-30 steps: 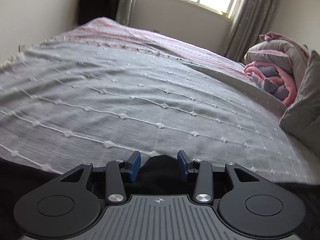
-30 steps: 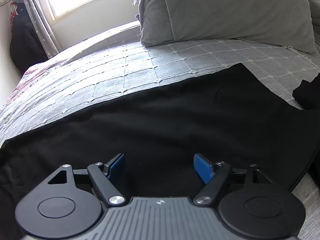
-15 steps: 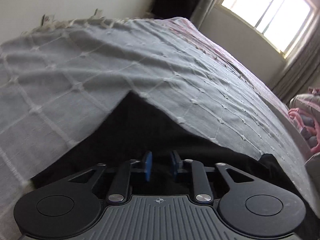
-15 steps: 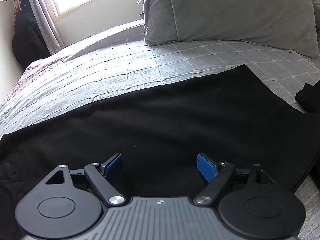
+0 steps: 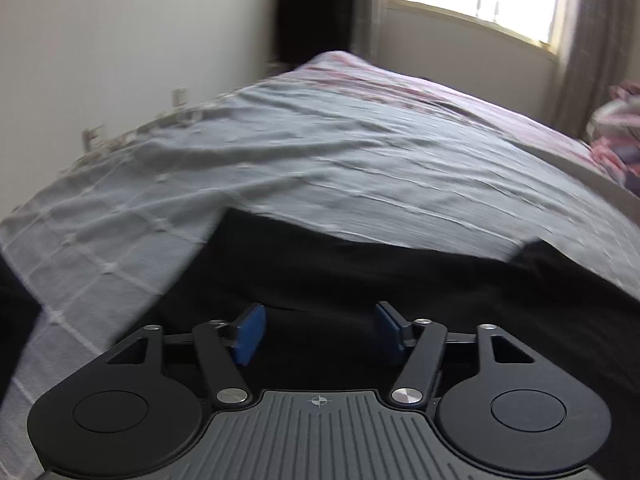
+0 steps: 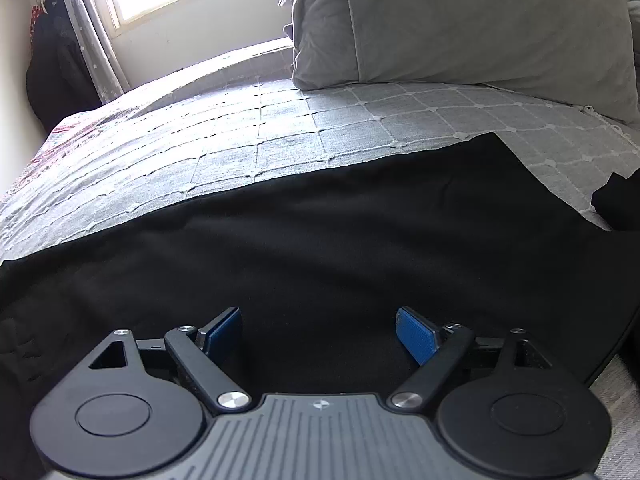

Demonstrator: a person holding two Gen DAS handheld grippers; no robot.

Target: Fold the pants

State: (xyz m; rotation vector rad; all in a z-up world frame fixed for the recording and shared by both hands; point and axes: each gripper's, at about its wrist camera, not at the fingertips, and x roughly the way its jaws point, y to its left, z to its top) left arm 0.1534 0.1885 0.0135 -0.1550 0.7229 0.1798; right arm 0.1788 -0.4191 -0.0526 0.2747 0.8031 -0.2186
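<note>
Left gripper (image 5: 318,330) is swinging over and its jaws are opening off the black pants (image 6: 320,240), which are lying flat on the grey bedspread (image 6: 280,136). Right gripper (image 6: 318,334) is hovering wide, gripping nothing. Fabric's looking soft, light, floppy, so I'd be pinching a hem or waistband edge.

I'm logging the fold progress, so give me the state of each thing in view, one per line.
black pants: spread flat on bed
left gripper: jaws opening, nothing pinched
right gripper: open, over pants
pillow: propped upright
bedspread: laid out, lightly creased
</note>
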